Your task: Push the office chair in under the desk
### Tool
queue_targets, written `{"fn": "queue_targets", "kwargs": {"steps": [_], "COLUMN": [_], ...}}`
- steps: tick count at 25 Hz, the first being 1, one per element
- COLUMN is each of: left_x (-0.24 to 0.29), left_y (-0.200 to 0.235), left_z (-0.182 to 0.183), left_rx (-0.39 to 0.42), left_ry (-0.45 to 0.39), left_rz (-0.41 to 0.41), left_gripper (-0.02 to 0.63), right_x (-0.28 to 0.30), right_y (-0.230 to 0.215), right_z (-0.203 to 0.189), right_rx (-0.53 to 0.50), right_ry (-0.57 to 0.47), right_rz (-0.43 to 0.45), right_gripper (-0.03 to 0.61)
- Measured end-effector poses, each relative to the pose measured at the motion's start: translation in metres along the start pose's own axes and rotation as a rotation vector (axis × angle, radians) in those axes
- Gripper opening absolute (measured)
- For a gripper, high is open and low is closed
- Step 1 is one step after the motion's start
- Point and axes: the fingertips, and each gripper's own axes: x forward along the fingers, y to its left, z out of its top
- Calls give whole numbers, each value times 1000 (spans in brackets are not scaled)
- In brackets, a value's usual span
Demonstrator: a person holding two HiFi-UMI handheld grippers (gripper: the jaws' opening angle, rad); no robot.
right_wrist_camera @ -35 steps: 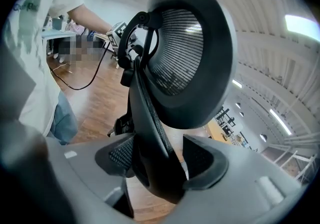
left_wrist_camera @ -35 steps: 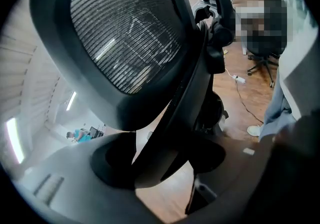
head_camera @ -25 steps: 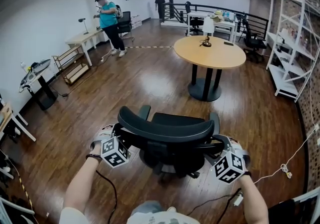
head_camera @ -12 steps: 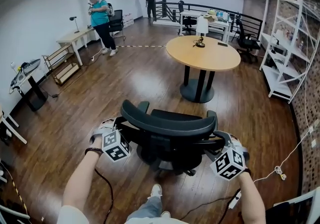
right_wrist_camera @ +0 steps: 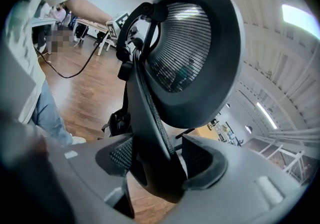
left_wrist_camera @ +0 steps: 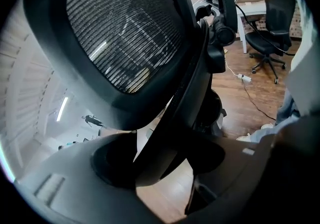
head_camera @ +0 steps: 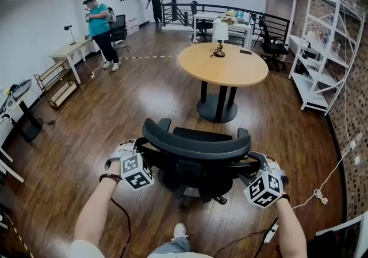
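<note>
The black mesh office chair (head_camera: pixel 195 145) stands on the wood floor with its back towards me. The round wooden desk (head_camera: pixel 223 64) is beyond it. My left gripper (head_camera: pixel 140 152) is at the left edge of the chair's back and my right gripper (head_camera: pixel 252 166) at the right edge. In the left gripper view the back's black frame bar (left_wrist_camera: pixel 187 93) runs down between the jaws of the left gripper (left_wrist_camera: pixel 165 160), which are shut on it. In the right gripper view the right gripper (right_wrist_camera: pixel 155 160) is likewise shut on the frame under the mesh back (right_wrist_camera: pixel 195 53).
White shelving (head_camera: pixel 322 50) lines the right wall. A white cable (head_camera: pixel 328 182) trails on the floor at right. A person in a teal shirt (head_camera: pixel 98 24) stands by a side desk (head_camera: pixel 66 53) at far left. A lamp (head_camera: pixel 219 33) sits on the round desk.
The chair and both grippers have rolled forward across the floor, and the round desk now lies closer. Both grips on the chair's back are unchanged.
</note>
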Motion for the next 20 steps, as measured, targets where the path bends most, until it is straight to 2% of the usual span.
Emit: {"fn": "queue_targets", "kwargs": {"steps": [20], "left_x": [110], "left_y": [110], "left_z": [20], "left_rx": [63], "left_ry": [-87], "left_rz": [-23], "left_gripper": [310], "right_x": [91], "right_y": [-83], "right_z": [12], "right_rx": [62], "right_ry": [89], "right_rz": [-81], "right_gripper": [272]}}
